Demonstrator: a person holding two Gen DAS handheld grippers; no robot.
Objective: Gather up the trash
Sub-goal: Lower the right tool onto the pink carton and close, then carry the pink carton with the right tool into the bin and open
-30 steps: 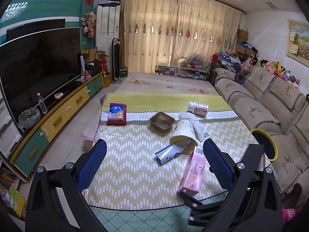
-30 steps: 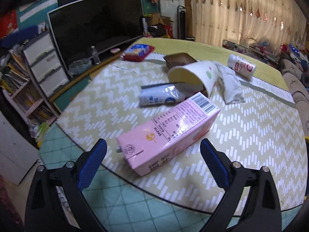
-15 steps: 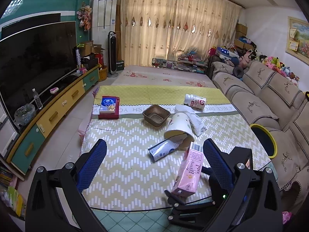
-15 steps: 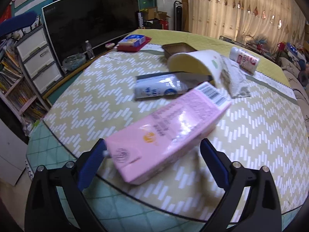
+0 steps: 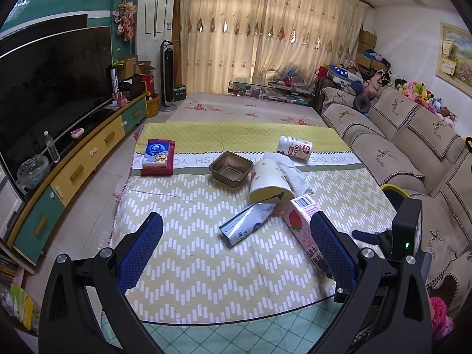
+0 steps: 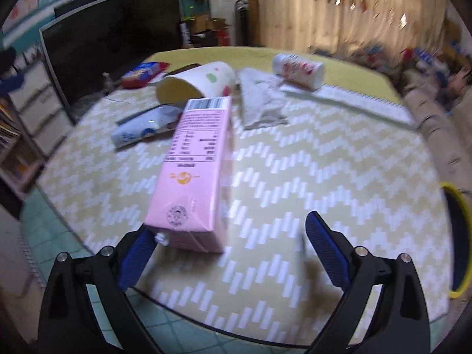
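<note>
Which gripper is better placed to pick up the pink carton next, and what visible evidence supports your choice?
Right. The right gripper is open with the pink carton's near end between its fingers. The left gripper is open over bare tablecloth, beside the carton.

Two hand-held black two-finger grippers with blue textured fingers are both spread wide apart and gripping nothing: the left gripper [image 5: 233, 252] is held level, pointing forward, and the right gripper [image 6: 231, 249] angles downward, its left blue finger [image 6: 137, 255] close beside a pink carton's end.
</note>
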